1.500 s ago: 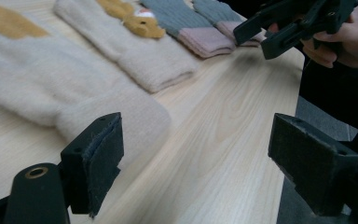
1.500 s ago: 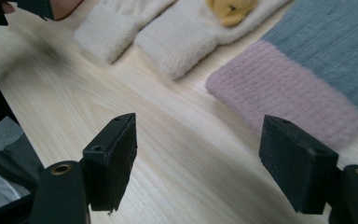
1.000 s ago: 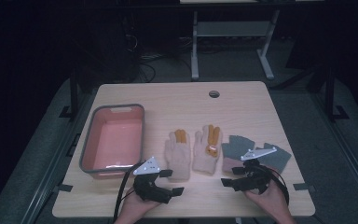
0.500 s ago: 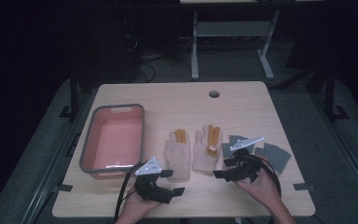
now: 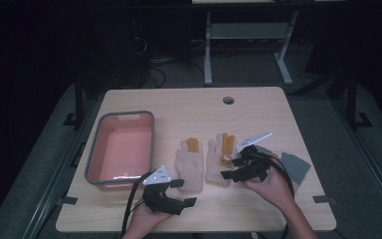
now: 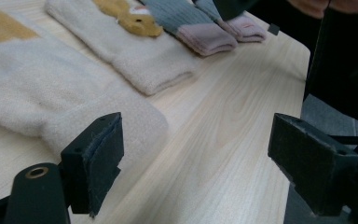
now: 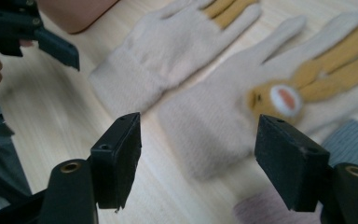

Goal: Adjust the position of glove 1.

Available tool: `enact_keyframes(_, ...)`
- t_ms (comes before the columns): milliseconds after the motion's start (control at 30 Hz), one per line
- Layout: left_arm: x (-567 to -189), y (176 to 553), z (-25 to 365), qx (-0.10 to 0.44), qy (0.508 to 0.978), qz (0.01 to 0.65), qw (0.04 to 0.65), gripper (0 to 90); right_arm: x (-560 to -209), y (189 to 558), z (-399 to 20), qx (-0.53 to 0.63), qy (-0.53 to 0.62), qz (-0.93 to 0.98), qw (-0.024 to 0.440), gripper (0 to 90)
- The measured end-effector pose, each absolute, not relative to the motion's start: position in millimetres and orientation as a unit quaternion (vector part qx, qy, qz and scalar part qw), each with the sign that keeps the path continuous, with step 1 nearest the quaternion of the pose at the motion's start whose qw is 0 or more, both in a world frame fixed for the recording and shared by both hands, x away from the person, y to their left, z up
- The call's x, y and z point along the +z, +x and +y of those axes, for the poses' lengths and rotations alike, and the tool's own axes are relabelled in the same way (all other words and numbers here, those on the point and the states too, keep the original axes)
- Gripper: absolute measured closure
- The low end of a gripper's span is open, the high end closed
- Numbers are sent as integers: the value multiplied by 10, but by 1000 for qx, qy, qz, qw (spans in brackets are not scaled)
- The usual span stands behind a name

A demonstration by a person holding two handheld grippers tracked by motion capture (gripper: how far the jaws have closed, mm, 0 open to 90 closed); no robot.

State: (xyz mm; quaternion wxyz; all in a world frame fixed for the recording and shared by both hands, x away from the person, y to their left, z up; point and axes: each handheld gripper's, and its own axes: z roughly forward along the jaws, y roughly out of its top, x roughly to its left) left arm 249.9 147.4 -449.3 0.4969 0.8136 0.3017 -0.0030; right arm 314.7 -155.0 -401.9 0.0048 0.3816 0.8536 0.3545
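Observation:
Two cream gloves with orange fingers lie side by side mid-table: the left glove (image 5: 189, 167) (image 6: 51, 107) (image 7: 168, 56) and the right glove (image 5: 218, 164) (image 6: 135, 56) (image 7: 214, 116), which has a small animal face on it. My right gripper (image 5: 231, 168) (image 7: 198, 163) stands open just over the right glove's cuff, with the cuff between its jaws but not pinched. My left gripper (image 5: 184, 192) (image 6: 196, 168) is open near the front edge, beside the left glove's cuff, holding nothing.
A pink basin (image 5: 95, 149) with a grey rim stands at the left. Grey socks (image 5: 294, 167) (image 6: 186, 23) with pink cuffs lie right of the gloves, under my right hand. A cable hole (image 5: 228, 100) sits near the far edge.
My right gripper has swung left from over the grey socks to the right glove's cuff. The left gripper has stayed where it was.

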Motion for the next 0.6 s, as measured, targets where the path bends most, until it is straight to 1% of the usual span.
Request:
enact_keyframes(200,-4498,2482,1446,6,822,292,489,180,-3967,3290,-1475,338,378,862,15,317)
enact_keyframes(400,-4496,2479,1444,9,819,296,491,180,-3994,3478,-1405,313,379,871,13,332)
enact_keyframes(600,-4496,2483,1456,12,823,294,485,180,-4039,3655,-1340,290,383,877,17,364)
